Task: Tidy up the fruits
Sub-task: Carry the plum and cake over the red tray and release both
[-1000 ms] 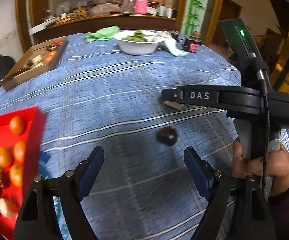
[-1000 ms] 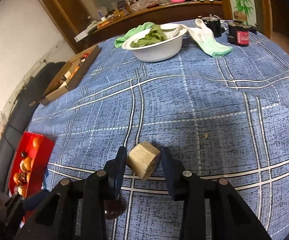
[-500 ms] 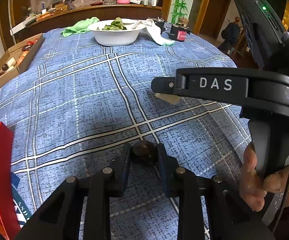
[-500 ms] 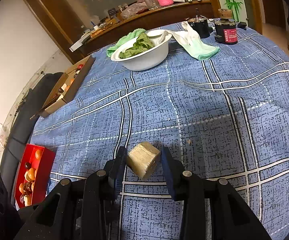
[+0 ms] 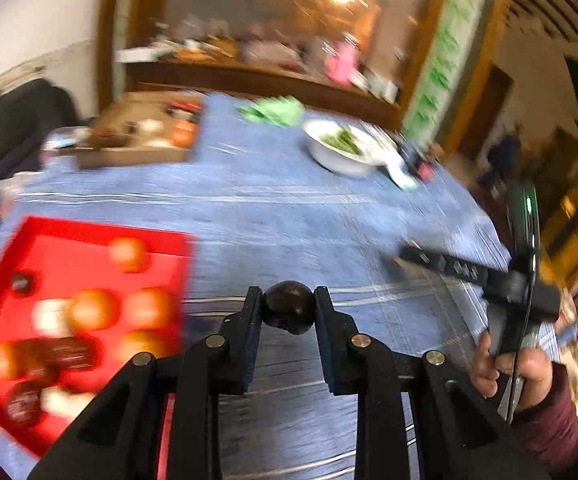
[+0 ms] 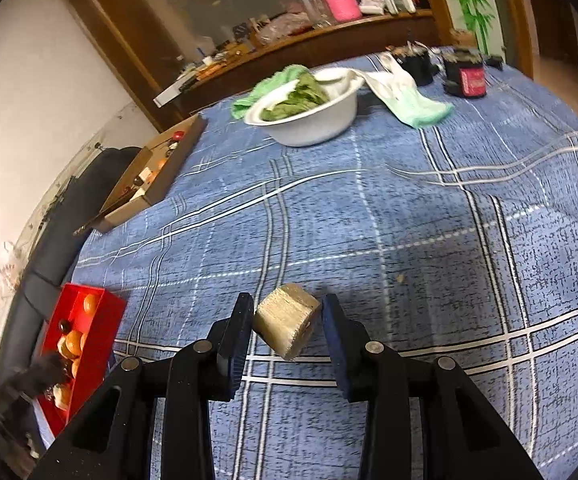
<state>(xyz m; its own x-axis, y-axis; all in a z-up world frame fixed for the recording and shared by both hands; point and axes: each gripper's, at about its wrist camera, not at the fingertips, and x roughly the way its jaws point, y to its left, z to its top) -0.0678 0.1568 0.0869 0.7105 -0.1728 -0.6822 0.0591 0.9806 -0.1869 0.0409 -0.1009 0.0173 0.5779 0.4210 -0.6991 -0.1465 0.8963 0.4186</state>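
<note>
My left gripper (image 5: pixel 289 314) is shut on a dark round fruit (image 5: pixel 289 306), which hangs above the blue checked tablecloth. Just to its left is the red tray (image 5: pixel 69 232), blurred, holding several orange, dark and pale fruits. My right gripper (image 6: pixel 287 322) is shut on a pale beige fibrous chunk (image 6: pixel 287 328), held low over the cloth. In the right wrist view the red tray (image 6: pixel 107 316) sits at the table's left edge. In the left wrist view a hand (image 5: pixel 517 372) holds the right gripper's handle at the right.
A white bowl of greens (image 6: pixel 309 120) stands at the back of the table, with a green cloth and a white-green towel (image 6: pixel 413 100) beside it. Dark jars (image 6: pixel 467 78) are at the far right. A cardboard box (image 6: pixel 157 178) lies at the left, and a dark chair (image 6: pixel 61 236) is past the edge.
The left gripper closed on the dark fruit on the cloth, lifted it and swung left until the red tray came close. The right gripper kept still with its chunk.
</note>
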